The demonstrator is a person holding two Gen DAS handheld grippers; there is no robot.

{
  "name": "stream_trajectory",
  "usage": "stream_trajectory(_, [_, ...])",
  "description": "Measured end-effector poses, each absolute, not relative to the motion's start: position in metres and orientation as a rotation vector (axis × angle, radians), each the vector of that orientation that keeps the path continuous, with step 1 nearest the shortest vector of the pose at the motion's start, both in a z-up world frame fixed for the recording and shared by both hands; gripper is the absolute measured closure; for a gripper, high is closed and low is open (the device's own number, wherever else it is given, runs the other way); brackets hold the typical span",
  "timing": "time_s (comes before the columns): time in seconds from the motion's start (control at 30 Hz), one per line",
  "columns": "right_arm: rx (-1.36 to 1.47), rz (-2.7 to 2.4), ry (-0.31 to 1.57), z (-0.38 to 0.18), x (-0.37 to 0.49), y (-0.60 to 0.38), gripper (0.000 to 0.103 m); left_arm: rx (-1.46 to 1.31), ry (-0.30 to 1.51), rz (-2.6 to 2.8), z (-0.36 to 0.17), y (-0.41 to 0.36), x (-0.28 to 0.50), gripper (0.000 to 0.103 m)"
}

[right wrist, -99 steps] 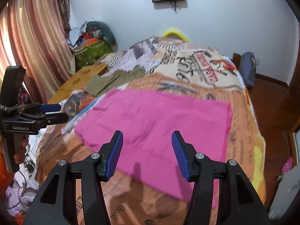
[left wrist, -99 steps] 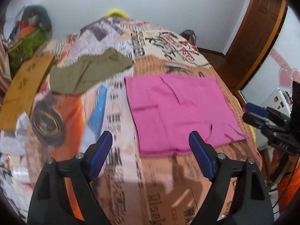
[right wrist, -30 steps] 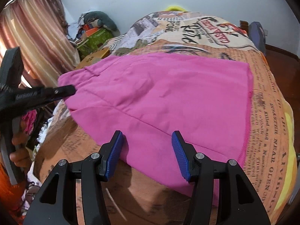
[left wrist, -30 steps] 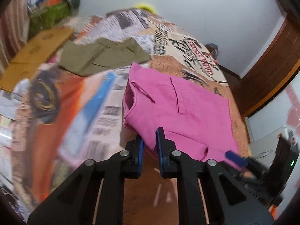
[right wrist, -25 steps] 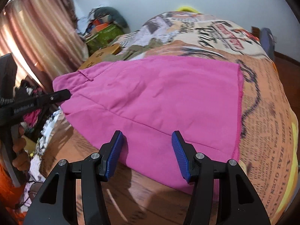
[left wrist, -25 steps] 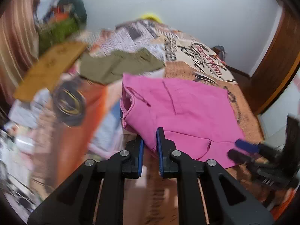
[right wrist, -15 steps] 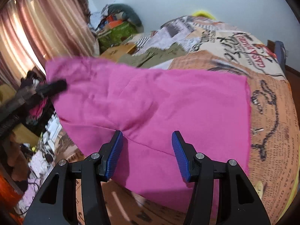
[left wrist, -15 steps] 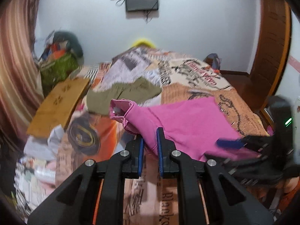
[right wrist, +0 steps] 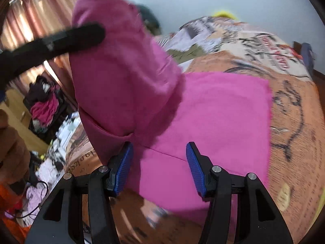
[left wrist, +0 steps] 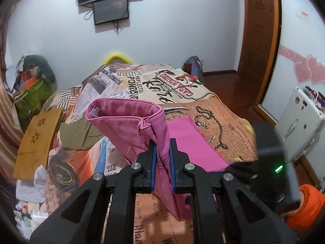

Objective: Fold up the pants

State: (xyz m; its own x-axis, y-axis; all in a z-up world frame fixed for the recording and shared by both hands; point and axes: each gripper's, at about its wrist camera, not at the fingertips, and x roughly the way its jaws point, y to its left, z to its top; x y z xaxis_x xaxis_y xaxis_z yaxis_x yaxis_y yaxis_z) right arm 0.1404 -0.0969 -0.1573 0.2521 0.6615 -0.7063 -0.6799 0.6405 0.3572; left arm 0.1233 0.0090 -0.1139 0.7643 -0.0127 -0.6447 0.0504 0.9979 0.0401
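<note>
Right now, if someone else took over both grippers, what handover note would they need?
Left gripper: shut on the waistband end of the pink pants, lifted clear of the bed.
Right gripper: open, holding nothing, low over the part of the pants lying flat.
Done: one end raised, apparently being carried over the flat part.
Left: lay it down onto the flat half, smooth it, finish folding. Green pants lie untouched beyond.

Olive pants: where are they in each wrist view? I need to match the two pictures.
Left wrist: olive pants lie left of centre, partly behind the lifted pink pants.
Right wrist: a small olive patch above centre, just right of the raised pink fabric.
Shared landmark: the yellow headboard.
</note>
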Motion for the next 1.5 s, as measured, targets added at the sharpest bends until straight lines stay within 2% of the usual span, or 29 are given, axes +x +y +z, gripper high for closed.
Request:
stream_trajectory(0.2, [0.009,0.775,0.968,-0.167,0.151,-0.145,0.053,0.078,0.711,-0.057,-0.112,-0.005,0.126,0.092])
stream_trajectory(0.3, [0.008,0.766,0.988,-0.181,0.148,-0.145,0.052,0.072,0.720,-0.074,-0.112,-0.015,0.130,0.092])
stream_trajectory(0.63, [0.045,0.770,0.954,-0.177,0.144,-0.158,0.050,0.054,0.779,-0.185,-0.122,-0.057,0.155,0.092])
stream_trajectory(1.0, [0.100,0.611,0.915,-0.161,0.152,-0.222,0.050,0.027,0.877,-0.249,-0.151,-0.086,0.176,0.092])
stream_trajectory(1.37, [0.127,0.549,0.886,-0.152,0.151,-0.244,0.050,0.036,0.986,-0.284,-0.187,-0.104,0.183,0.092])
stream_trajectory(1.47, [0.125,0.544,0.873,-0.148,0.151,-0.246,0.050,0.055,0.993,-0.293,-0.190,-0.108,0.180,0.089])
stream_trajectory(1.5, [0.122,0.540,0.866,-0.146,0.151,-0.246,0.050,0.046,1.001,-0.302,-0.191,-0.108,0.180,0.084])
